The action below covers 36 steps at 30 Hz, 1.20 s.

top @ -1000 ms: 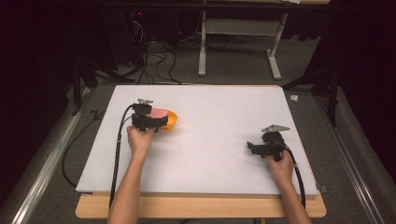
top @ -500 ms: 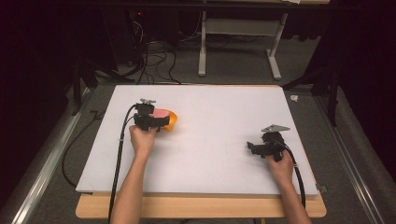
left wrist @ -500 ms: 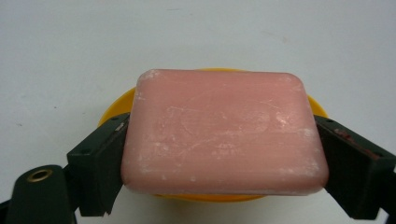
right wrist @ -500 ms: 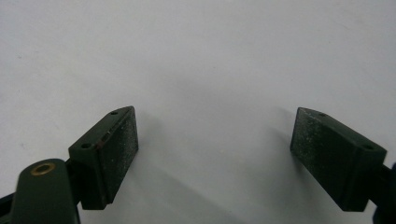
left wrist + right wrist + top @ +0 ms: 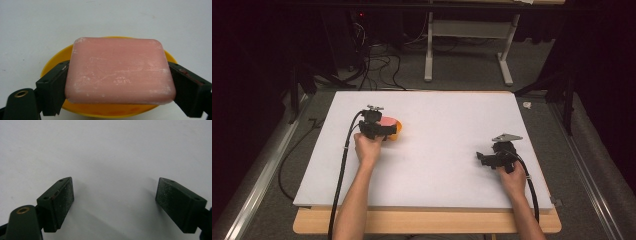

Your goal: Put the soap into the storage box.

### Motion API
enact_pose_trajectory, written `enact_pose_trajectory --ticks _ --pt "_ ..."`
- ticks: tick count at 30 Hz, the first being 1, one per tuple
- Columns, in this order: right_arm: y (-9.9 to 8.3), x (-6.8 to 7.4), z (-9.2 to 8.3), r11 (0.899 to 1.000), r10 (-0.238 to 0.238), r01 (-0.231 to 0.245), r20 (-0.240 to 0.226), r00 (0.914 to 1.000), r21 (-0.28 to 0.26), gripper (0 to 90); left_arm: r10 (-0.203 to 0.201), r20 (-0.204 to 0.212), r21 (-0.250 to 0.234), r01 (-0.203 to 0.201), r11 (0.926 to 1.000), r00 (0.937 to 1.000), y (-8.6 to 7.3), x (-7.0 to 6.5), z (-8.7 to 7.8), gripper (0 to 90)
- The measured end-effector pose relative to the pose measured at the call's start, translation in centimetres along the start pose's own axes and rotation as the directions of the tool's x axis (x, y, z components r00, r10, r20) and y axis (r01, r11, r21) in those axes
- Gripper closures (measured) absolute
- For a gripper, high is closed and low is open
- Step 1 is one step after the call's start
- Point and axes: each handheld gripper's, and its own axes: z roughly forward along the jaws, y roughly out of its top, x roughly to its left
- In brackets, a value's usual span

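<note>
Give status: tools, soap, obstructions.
Left tool shut on pink soap, above yellow dish; contact with dish unclear. Right tool open, empty, over bare board. Nothing in the way.

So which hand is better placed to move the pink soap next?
Left. The left gripper has its fingers against both sides of the pink soap above the yellow dish; the right gripper sits open, far off.
</note>
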Motion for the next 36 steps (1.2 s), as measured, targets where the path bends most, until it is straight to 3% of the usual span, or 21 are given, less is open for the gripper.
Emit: enact_pose_trajectory --ticks 8,14,24,27,32,36 --pt "0.0 0.0 0.0 1.0 0.0 0.0 0.0 1.0 0.0 15.6 -0.006 -0.001 0.022 0.006 0.9997 1.0 0.0 0.1 0.2 13.7" --pt "0.0 0.0 0.0 1.0 0.0 0.0 0.0 1.0 0.0 15.6 -0.021 0.004 0.004 0.021 0.9998 0.9998 0.0 0.2 0.1 13.8" --pt "0.0 0.0 0.0 1.0 0.0 0.0 0.0 1.0 0.0 15.6 -0.012 -0.015 0.001 0.012 0.9999 0.9998 0.0 0.0 -0.1 13.9" --pt "0.0 0.0 0.0 1.0 0.0 0.0 0.0 1.0 0.0 15.6 -0.004 -0.028 -0.012 0.003 0.9999 0.9996 0.1 -0.1 -0.3 13.9" --pt "0.0 0.0 0.0 1.0 0.0 0.0 0.0 1.0 0.0 15.6 -0.011 0.0 -0.068 0.011 0.9976 0.9999 0.4 -0.1 -1.5 14.3" --pt "0.0 0.0 0.0 1.0 0.0 0.0 -0.001 1.0 0.0 15.6 0.002 -0.002 -0.066 -0.002 0.9978 1.0 0.4 -0.1 -1.9 14.1"
